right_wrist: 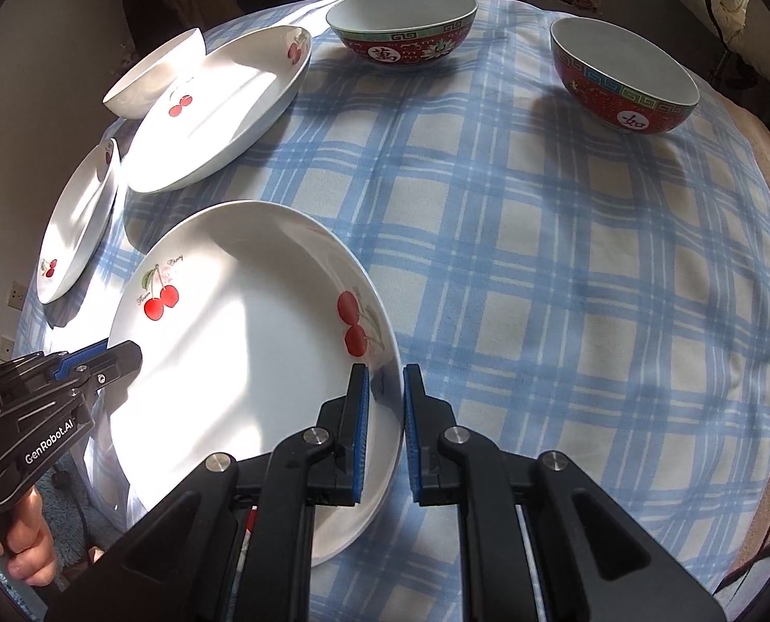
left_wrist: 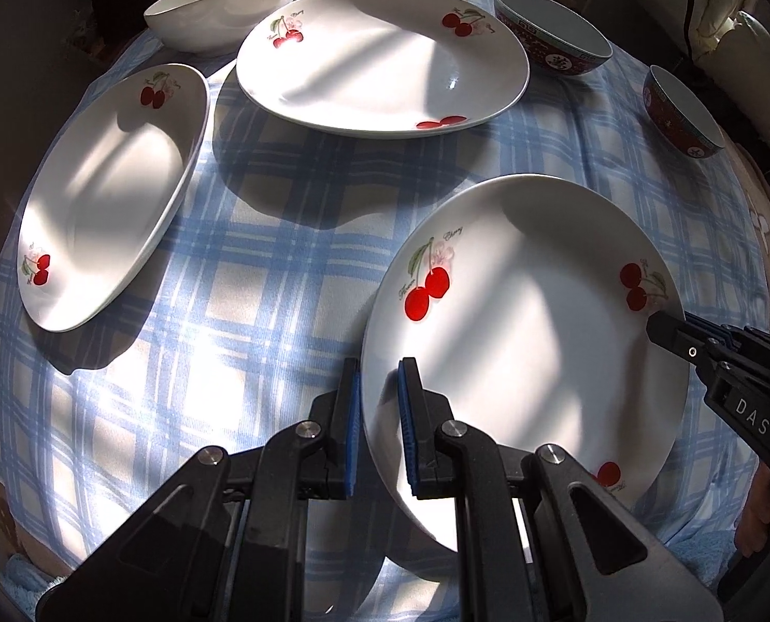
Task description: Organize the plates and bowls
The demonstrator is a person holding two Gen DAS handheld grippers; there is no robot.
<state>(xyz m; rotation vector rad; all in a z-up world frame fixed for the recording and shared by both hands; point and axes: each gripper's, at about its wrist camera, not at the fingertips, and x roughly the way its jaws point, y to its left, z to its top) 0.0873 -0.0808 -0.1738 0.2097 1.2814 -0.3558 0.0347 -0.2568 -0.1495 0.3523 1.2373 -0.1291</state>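
Both grippers hold one cherry-print plate (left_wrist: 530,342) by opposite edges. In the left wrist view, the left gripper (left_wrist: 380,414) rises from the bottom centre with its jaws nearly closed across the plate's left rim, one blue pad (left_wrist: 353,430) under the rim and the other over it. The right gripper (left_wrist: 662,329) enters from the right edge of that frame and pinches the plate's far-right rim, beside a cherry motif. In the right wrist view, the right gripper's jaws stand at the bottom centre, narrowly parted and astride the same plate's right rim, while the left gripper shows at the lower left, a hand (right_wrist: 19,544) on its grip.

The held plate sits in the lower right of the left wrist view, over the blue checked tablecloth (left_wrist: 281,259) (whether it touches the cloth cannot be told).

Other items, left wrist view:
- A second cherry plate (left_wrist: 110,197) lies at the left.
- A third cherry plate (left_wrist: 380,62) lies at the upper centre.
- A plain white bowl (left_wrist: 219,5) stands at the upper left, just behind the third plate.
- A red patterned bowl (left_wrist: 551,31) stands at the upper right.
- A second red bowl (left_wrist: 683,114) stands near the right edge, well apart from the plates.
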